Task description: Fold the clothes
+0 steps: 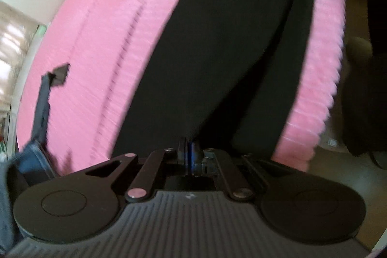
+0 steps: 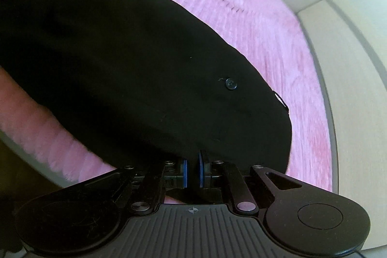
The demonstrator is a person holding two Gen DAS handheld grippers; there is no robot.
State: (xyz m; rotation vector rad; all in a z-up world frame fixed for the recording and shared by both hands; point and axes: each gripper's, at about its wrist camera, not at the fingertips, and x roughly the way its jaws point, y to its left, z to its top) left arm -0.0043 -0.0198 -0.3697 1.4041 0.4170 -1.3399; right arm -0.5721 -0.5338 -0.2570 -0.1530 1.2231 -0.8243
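A black garment [image 1: 217, 52] lies stretched across a pink ribbed bedspread [image 1: 101, 45]. My left gripper [image 1: 188, 149] has its fingers pressed together on the near edge of the black cloth. In the right wrist view the same black garment [image 2: 121, 52] shows a small dark button [image 2: 231, 84] and a white tag [image 2: 280, 99] at its right end. My right gripper [image 2: 192, 169] pinches a fold of this cloth between its blue pads [image 2: 185, 171], which stand only a narrow gap apart. Both views are blurred.
A blue denim piece [image 1: 36, 127] with a strap hangs at the bed's left side. The bedspread's front edge [image 1: 314, 100] drops to a brown floor [image 1: 338, 161], where a dark shape [image 1: 362, 88] stands. White walls [image 2: 350, 88] border the bedspread [image 2: 278, 28].
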